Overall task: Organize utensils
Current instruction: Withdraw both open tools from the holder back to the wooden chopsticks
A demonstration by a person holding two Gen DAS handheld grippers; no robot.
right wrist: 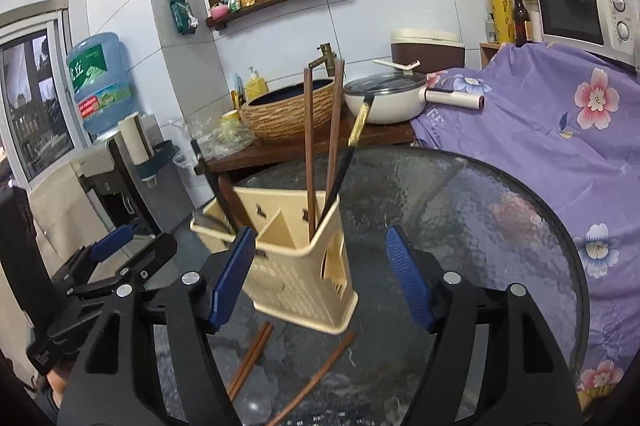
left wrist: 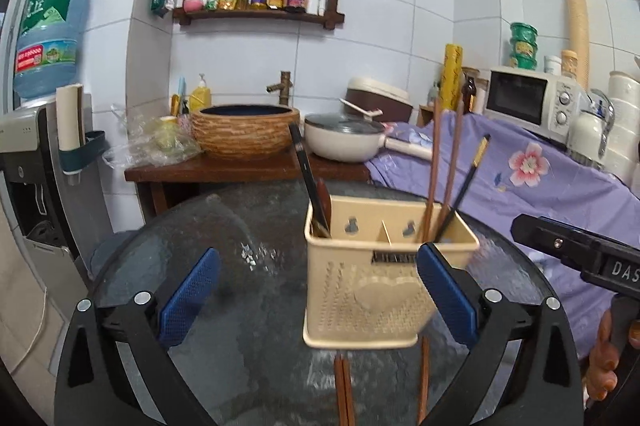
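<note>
A beige two-compartment utensil holder [left wrist: 372, 290] [right wrist: 296, 258] stands on the round glass table [left wrist: 248, 226] [right wrist: 472, 218]. Its right compartment holds two brown chopsticks [left wrist: 434, 178] [right wrist: 308, 146] and a black chopstick with a gold tip [left wrist: 468, 178] [right wrist: 352, 146]. Its left compartment holds a dark utensil [left wrist: 308, 178]. Three brown chopsticks [left wrist: 344, 390] [right wrist: 256, 358] lie on the glass in front of the holder. My left gripper [left wrist: 316, 294] is open and empty just in front of the holder. My right gripper [right wrist: 320, 278] is open and empty beside the holder, and also shows in the left wrist view [left wrist: 576, 250].
Behind the table a wooden counter [left wrist: 224, 170] carries a woven basin [left wrist: 244, 130], a lidded pan [left wrist: 344, 138] and plastic bags. A purple flowered cloth [left wrist: 540, 178] covers the surface on the right, with a microwave [left wrist: 532, 98]. A water dispenser [left wrist: 44, 130] stands at the left.
</note>
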